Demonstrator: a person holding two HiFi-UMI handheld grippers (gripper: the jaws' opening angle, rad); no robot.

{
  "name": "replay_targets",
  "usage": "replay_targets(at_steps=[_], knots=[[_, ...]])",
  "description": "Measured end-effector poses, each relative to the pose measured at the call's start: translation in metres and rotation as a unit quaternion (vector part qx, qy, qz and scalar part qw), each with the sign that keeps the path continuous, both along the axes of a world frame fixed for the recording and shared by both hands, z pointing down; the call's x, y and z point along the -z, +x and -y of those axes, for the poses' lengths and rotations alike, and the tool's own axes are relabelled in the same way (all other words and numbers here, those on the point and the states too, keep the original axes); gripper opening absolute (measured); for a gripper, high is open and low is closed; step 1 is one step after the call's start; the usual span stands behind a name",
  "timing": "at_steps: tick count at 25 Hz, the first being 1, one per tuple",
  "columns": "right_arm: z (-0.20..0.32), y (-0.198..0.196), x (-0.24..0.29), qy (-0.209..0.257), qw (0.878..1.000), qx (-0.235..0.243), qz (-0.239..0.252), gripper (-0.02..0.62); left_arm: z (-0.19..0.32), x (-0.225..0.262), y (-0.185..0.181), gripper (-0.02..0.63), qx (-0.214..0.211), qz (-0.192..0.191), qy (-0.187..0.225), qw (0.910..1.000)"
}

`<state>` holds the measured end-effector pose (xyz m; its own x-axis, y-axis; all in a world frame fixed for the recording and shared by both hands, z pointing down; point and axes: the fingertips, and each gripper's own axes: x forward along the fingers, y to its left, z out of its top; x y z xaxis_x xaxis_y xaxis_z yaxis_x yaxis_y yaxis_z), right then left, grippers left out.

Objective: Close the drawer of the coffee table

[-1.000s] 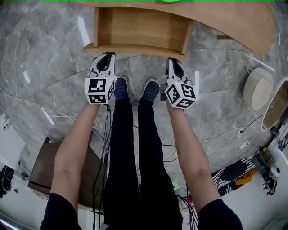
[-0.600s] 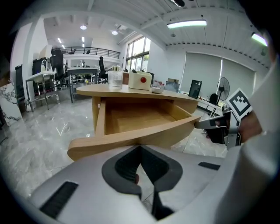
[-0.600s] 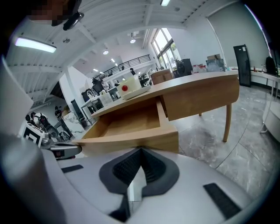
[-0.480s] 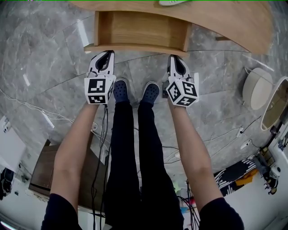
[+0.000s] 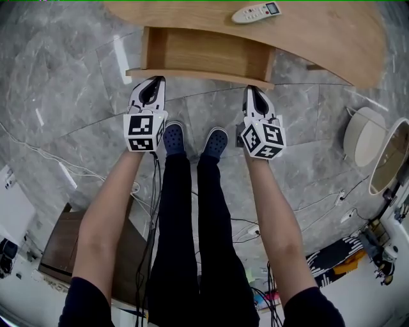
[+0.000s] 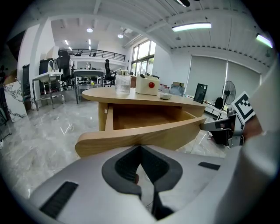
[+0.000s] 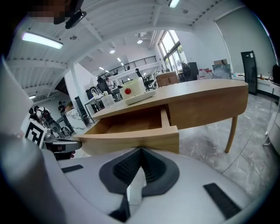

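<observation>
The wooden coffee table (image 5: 332, 38) lies at the top of the head view with its drawer (image 5: 198, 75) pulled partway out and bare inside. My left gripper (image 5: 151, 80) is shut, its tip against the left end of the drawer's curved front. My right gripper (image 5: 250, 89) is also shut, its tip against the right end of that front. In the left gripper view the drawer front (image 6: 140, 135) fills the space just past the left gripper (image 6: 140, 148). In the right gripper view the drawer front (image 7: 131, 142) stands directly ahead of the right gripper (image 7: 140, 149).
A remote control (image 5: 255, 11) lies on the tabletop, and a glass (image 6: 124, 84) and a white box (image 6: 147, 84) stand on it. The person's blue shoes (image 5: 172, 137) are between the grippers. Cables (image 5: 38, 150) cross the marble floor. Round white objects (image 5: 364, 131) sit at the right.
The drawer has slid farther into the table. Both grippers have moved forward with its front edge.
</observation>
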<state>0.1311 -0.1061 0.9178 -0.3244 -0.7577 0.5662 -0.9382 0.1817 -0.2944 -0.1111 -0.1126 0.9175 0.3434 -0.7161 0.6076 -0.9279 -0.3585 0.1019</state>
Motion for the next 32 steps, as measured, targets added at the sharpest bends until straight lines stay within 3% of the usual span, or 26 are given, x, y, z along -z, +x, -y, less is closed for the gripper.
replay_targets(at_steps=[16, 32], knots=[[0.012, -0.003, 0.0, -0.023, 1.0, -0.004, -0.007, 0.026, 0.014, 0.001, -0.004, 0.026, -0.003, 0.005, -0.011, 0.9999], [0.04, -0.005, 0.0, -0.017, 1.0, -0.001, -0.018, 0.026, 0.046, 0.0, -0.005, 0.025, 0.002, 0.007, -0.005, 1.0]])
